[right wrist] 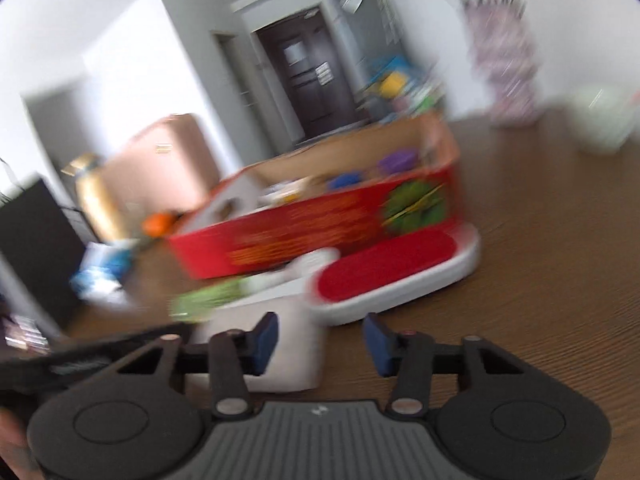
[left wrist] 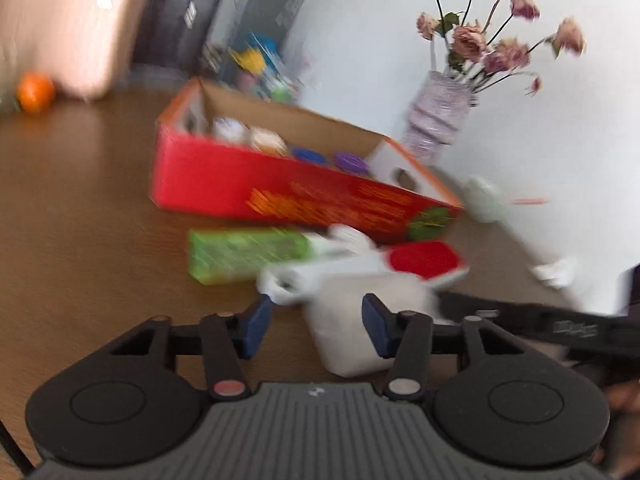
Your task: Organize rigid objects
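A red cardboard box (left wrist: 248, 184) with several small items inside stands open on the brown table; it also shows in the right wrist view (right wrist: 304, 232). In front of it lie a green packet (left wrist: 244, 254), a white item with a red pad (left wrist: 424, 260) (right wrist: 392, 268), and a white block (left wrist: 344, 320) (right wrist: 296, 344). My left gripper (left wrist: 316, 326) is open and empty, with the white block between and just beyond its fingers. My right gripper (right wrist: 320, 338) is open and empty, just right of that block. Both views are blurred.
A patterned vase with dried roses (left wrist: 436, 120) stands by the wall behind the box. An orange (left wrist: 35, 92) lies far left. A pale green object (left wrist: 484, 198) and a white scrap (left wrist: 554, 272) lie near the wall. A black strap (left wrist: 560, 324) crosses low right.
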